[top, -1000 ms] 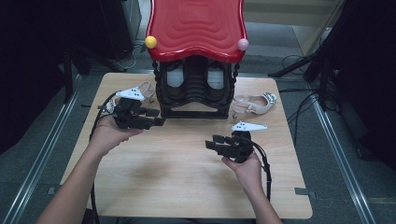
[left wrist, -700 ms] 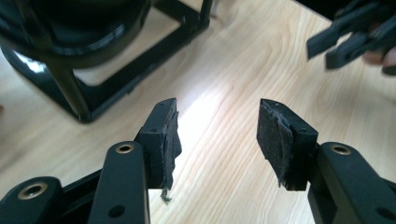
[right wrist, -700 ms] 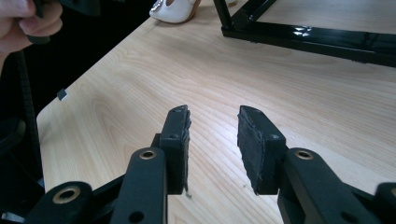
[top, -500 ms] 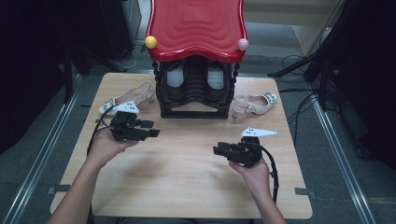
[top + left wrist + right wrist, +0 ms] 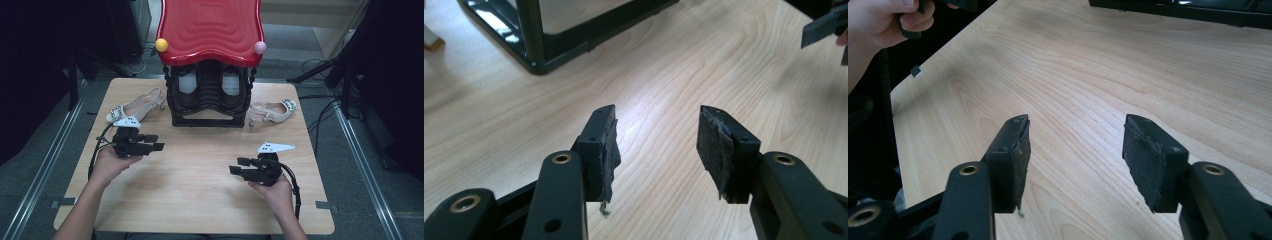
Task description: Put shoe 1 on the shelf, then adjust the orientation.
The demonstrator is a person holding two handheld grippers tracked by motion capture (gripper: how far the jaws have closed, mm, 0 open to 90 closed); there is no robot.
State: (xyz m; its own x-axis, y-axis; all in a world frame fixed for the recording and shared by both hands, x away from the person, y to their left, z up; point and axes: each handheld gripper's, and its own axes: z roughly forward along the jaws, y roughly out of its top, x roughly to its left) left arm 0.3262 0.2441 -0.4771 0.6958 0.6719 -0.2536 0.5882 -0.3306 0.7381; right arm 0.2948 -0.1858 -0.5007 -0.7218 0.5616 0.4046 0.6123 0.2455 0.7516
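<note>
While both jaws gape, bare table [image 5: 200, 175] separates each hand-held gripper.

Bare tabletop [image 5: 200, 175] between hands; black rack [image 5: 209, 100] blocks centre back, shoes [image 5: 135, 106] flank it.

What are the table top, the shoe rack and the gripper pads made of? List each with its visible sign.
Table top: pale wood or wood-look laminate, matt, with visible grain.
Shoe rack: glossy black frame and shiny red wavy top, probably moulded plastic; highlights show on both.
Pads of the left gripper: dark fibrous felt-like lining, frayed at the edges.
</note>
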